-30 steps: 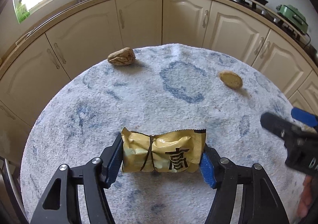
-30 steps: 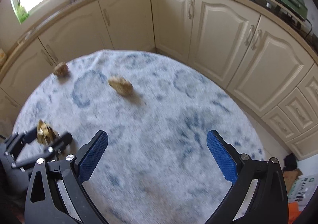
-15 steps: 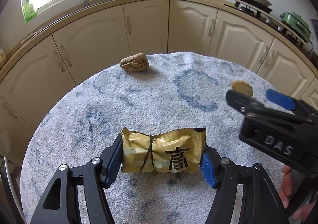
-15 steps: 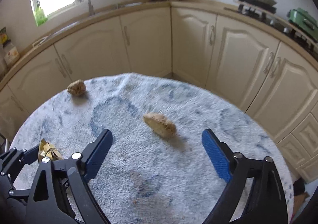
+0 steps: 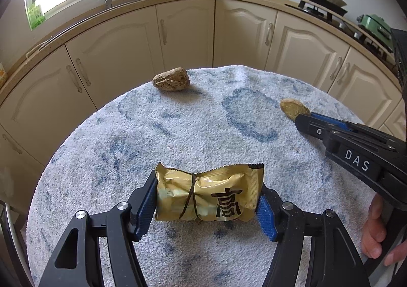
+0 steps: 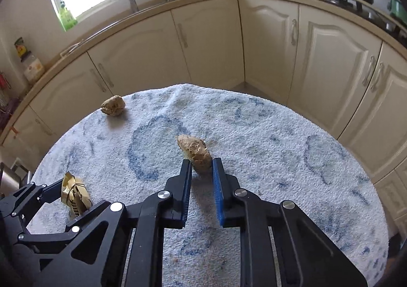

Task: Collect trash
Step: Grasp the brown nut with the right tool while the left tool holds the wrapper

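Observation:
A gold snack wrapper [image 5: 208, 195] with a band round it lies on the towel-covered round table [image 5: 178, 134]. My left gripper [image 5: 207, 185] is shut on it, one blue pad against each end. In the right wrist view the same wrapper [image 6: 75, 192] shows at the lower left in the left gripper [image 6: 51, 192]. A brown crumpled lump [image 6: 194, 149] sits mid-table. My right gripper [image 6: 202, 164] is closing on its near end, and both pads touch it. The left wrist view shows this lump [image 5: 292, 107] just beyond the right gripper [image 5: 305, 117].
A second brown lump [image 5: 171, 79] rests near the table's far left edge [image 6: 113, 105]. Cream kitchen cabinets [image 5: 183, 40] curve behind the table, with a sink tap and a window above. A hand [image 5: 376, 241] holds the right gripper's handle at the right.
My right gripper came in towards the middle brown lump and its jaws went from wide apart to narrow around the lump's near end. The left gripper kept still on the wrapper.

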Action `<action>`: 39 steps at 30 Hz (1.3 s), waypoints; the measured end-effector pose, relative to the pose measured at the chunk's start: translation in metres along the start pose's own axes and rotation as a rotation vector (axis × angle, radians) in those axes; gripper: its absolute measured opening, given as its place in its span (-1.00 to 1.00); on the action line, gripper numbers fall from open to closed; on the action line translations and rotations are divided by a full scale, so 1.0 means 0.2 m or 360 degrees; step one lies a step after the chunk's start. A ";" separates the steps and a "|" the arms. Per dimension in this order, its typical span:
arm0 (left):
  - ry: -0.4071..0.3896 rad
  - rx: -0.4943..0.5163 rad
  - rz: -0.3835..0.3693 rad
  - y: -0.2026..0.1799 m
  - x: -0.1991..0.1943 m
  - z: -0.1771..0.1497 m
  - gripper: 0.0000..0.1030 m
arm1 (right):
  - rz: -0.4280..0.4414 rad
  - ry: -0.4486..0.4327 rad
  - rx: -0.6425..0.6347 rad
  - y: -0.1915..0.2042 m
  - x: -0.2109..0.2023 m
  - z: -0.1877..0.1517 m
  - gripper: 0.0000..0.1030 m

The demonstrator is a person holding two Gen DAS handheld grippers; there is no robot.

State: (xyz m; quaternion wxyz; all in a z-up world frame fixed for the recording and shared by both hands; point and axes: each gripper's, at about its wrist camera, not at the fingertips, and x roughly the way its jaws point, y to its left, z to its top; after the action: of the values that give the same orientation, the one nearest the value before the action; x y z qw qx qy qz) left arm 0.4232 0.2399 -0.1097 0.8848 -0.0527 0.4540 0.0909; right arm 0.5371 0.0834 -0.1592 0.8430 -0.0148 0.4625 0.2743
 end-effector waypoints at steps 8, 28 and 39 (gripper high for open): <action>0.0002 -0.0008 0.0000 0.00 0.00 0.00 0.23 | -0.0164 -0.0033 -0.0254 0.16 -0.01 -0.01 -0.61; -0.0004 0.0000 -0.0002 0.00 0.00 0.00 0.22 | -0.0018 0.0028 -0.0189 0.10 0.00 -0.02 -0.64; 0.0030 0.0005 -0.0014 -0.03 -0.03 -0.02 0.19 | -0.0039 -0.0008 -0.0079 0.04 -0.19 -0.18 -0.64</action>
State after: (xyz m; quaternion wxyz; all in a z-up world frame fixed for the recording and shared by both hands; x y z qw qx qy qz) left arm 0.4178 0.2329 -0.1063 0.8810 -0.0540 0.4622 0.0856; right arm 0.4902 0.0640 -0.1482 0.8469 -0.0406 0.4531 0.2754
